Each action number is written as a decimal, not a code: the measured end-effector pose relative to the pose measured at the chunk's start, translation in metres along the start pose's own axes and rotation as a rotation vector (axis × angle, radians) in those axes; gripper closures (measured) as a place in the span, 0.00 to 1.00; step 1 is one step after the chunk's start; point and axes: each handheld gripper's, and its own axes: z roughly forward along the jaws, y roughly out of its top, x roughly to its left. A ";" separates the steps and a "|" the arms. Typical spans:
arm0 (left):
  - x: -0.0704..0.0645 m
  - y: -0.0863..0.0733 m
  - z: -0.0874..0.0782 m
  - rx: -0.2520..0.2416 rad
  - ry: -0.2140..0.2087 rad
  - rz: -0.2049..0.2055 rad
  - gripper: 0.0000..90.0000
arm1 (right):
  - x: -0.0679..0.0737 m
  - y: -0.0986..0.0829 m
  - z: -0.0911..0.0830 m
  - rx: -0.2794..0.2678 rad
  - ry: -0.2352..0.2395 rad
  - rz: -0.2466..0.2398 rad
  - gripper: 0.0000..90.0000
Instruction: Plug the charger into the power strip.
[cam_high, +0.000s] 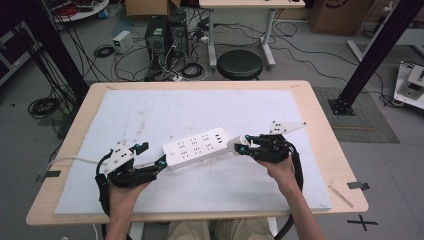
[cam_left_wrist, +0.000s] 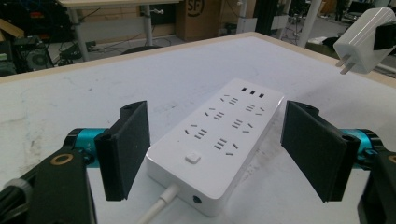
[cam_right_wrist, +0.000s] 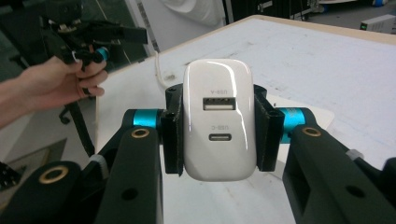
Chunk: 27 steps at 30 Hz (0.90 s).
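Nearest the camera in the right gripper view, we see the white USB charger clamped between the jaws of the right gripper, its USB-A and USB-C ports facing us. In the high view, we see this gripper hold the charger just beside the right end of the white power strip, which lies on the white mat. We find the left gripper with its jaws wide, straddling the strip's switch end; its cord leaves there.
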 end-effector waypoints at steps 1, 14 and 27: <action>0.001 0.000 -0.001 -0.003 0.003 -0.003 0.27 | -0.001 0.001 0.001 0.004 -0.003 -0.017 0.70; 0.018 0.004 -0.010 0.012 0.020 -0.011 0.27 | -0.021 0.017 0.005 0.012 0.005 -0.029 0.70; 0.027 -0.010 -0.022 -0.006 0.062 -0.019 0.25 | -0.032 0.031 0.022 0.103 0.045 -0.095 0.70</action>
